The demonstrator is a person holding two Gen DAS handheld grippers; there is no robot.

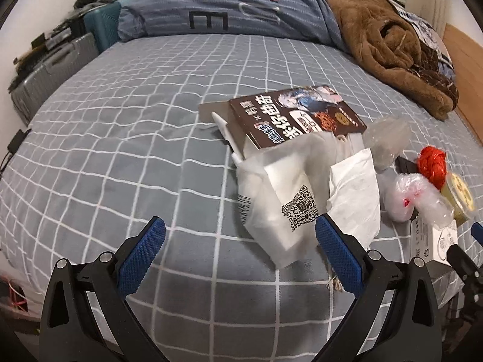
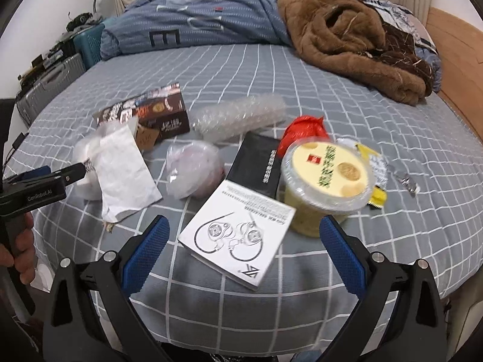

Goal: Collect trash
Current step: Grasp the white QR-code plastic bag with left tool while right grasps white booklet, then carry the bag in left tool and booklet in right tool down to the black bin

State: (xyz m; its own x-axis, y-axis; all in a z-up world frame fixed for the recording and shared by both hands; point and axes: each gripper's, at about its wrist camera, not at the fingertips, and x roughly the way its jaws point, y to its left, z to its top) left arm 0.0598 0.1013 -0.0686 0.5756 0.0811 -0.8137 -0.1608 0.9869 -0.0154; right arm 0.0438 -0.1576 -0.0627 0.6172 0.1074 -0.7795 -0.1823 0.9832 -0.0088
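While both jaws gape wide and empty, the left hand-held gripper (image 1: pixel 240 249) hovers by the white paper bag (image 1: pixel 280 208) and the right hand-held gripper (image 2: pixel 244 246) over the earphone booklet (image 2: pixel 238 235). Nothing looks collected: snack box (image 1: pixel 297 116), bubble wrap (image 2: pixel 240 116), lidded cup (image 2: pixel 327 178) and wrappers lie scattered on the bed (image 1: pixel 120 138).

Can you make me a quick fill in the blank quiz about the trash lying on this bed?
1. The booklet with the earphone drawing lies between the fingers of the ___ gripper.
2. The lidded cup stands right of a ___ box.
3. The crumpled bag behind the cup is ___.
4. Both grippers' jaws are ___.

Missing words: right; black; red; open
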